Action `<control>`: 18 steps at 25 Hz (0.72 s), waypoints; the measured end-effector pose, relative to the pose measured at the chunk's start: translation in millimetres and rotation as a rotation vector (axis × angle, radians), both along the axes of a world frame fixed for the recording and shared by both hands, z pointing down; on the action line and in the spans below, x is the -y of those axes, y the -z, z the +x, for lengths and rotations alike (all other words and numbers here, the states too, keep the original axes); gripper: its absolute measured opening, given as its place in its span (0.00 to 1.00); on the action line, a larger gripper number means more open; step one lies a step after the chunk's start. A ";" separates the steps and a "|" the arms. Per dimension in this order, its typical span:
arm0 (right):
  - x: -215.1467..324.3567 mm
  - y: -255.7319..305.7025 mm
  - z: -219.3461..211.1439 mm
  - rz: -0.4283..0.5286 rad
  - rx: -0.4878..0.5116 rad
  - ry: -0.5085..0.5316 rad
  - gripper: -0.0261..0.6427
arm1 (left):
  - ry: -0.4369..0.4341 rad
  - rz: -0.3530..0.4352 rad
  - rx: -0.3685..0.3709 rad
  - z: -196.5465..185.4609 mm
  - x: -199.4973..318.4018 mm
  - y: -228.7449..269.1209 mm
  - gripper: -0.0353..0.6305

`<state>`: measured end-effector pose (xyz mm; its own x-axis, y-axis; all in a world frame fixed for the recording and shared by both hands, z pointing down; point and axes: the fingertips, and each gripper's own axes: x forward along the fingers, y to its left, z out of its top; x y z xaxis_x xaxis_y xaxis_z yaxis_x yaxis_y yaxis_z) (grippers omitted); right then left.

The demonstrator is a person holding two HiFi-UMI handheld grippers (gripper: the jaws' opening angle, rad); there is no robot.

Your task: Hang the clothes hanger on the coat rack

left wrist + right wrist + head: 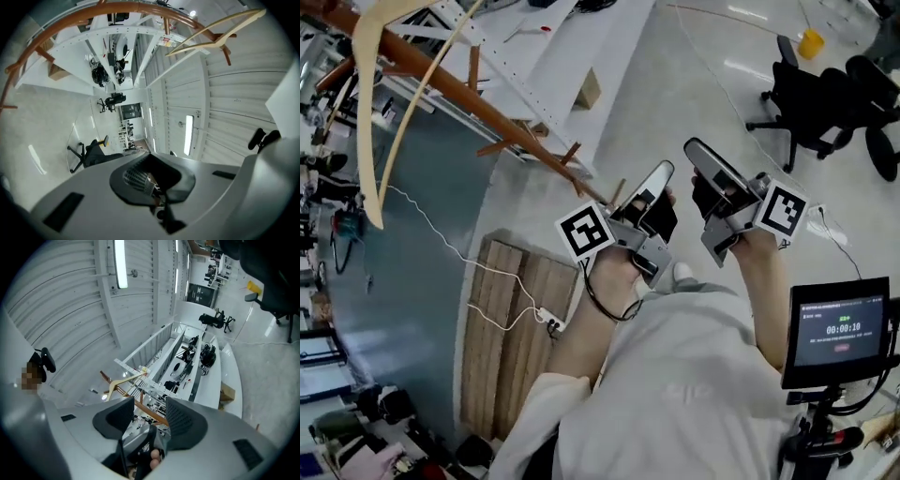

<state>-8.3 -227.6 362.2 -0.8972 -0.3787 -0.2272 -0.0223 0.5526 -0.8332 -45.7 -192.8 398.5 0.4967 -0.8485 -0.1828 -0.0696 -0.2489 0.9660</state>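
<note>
Head view: left claw (659, 174) closed, right claw (699, 152) parted, side by side.

Pale wood hanger (364, 141), reddish-brown coat rack (487, 109), black office chairs (817, 101)

clear: open floor (703, 84) ahead | obstacles: coat rack (441, 81) pegs left, office chairs (811, 98) right

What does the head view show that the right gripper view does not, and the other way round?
Only the head view: the monitor with a timer, the wooden boards on the floor. Only the right gripper view: a strip light, and how the jaws of the right gripper stand apart, empty. Both: the hanger and the coat rack.
</note>
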 end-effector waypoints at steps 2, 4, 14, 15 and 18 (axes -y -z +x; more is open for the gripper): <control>3.9 -10.4 18.7 -0.013 -0.005 -0.034 0.36 | -0.034 -0.012 -0.014 18.2 6.0 -11.4 0.06; 6.1 -20.0 43.7 -0.025 -0.015 -0.094 0.36 | -0.086 -0.019 -0.014 40.8 9.6 -20.0 0.06; 17.9 -24.3 76.9 -0.016 -0.026 -0.189 0.36 | -0.163 -0.007 0.032 69.2 22.5 -21.5 0.06; 18.7 -24.3 77.7 -0.010 -0.032 -0.193 0.36 | -0.167 -0.007 0.034 69.3 24.0 -21.7 0.06; 21.4 -24.2 80.1 0.001 -0.041 -0.204 0.36 | -0.174 -0.005 0.033 69.7 28.4 -21.0 0.06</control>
<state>71.8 -249.0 386.4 -0.8104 -0.5535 -0.1921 -0.1680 0.5337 -0.8288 24.0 -221.2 419.4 0.6420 -0.7498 -0.1598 -0.0577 -0.2551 0.9652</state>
